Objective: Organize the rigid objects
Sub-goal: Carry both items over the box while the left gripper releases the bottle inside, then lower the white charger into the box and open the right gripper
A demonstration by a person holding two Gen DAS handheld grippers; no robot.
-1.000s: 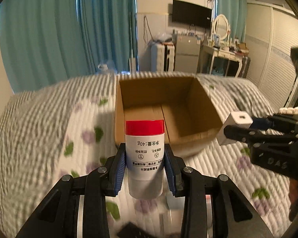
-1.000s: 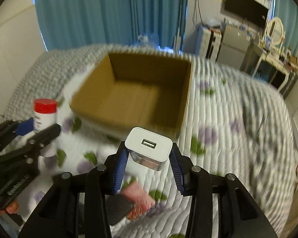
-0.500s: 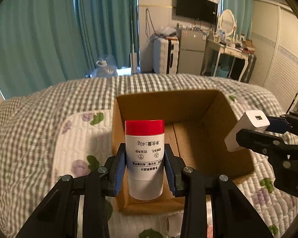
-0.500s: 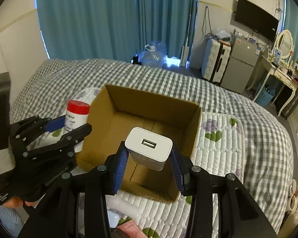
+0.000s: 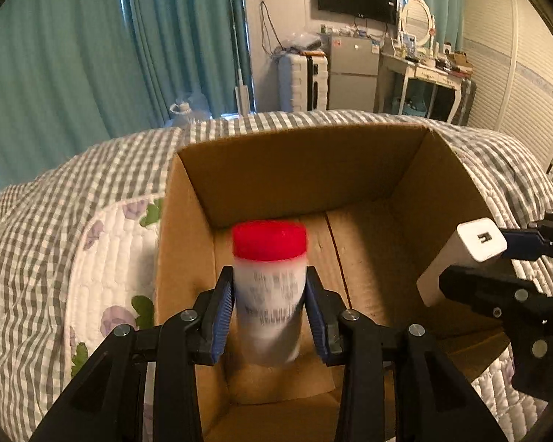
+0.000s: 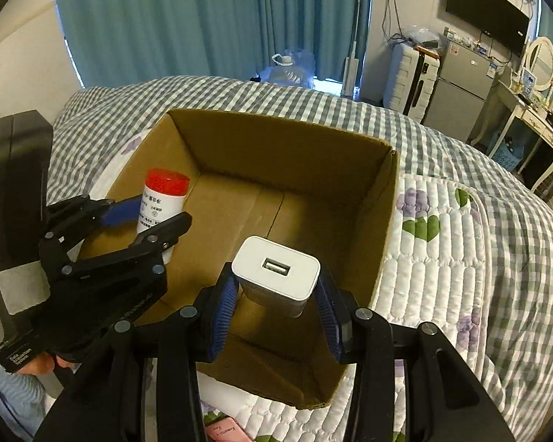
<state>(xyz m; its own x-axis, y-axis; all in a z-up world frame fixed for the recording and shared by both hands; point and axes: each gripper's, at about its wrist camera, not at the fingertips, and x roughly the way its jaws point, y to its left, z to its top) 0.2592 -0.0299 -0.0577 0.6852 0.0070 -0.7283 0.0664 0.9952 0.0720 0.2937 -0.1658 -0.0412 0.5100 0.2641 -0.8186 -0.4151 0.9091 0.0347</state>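
Checked bedspread (image 6: 442,140) under open cardboard box (image 6: 284,136). My left gripper (image 5: 270,307), jaws just opening, straddles the blurred red-capped bottle (image 5: 270,287). My right gripper (image 6: 276,300) clamps the white USB charger (image 6: 276,272).

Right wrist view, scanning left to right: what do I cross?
Left tongs → red-capped bottle between them → white USB charger in the right tongs → right wall of the cardboard box → floral quilt.

Red-capped bottle (image 5: 269,291) and white charger (image 6: 276,276) over open carton (image 6: 287,140).
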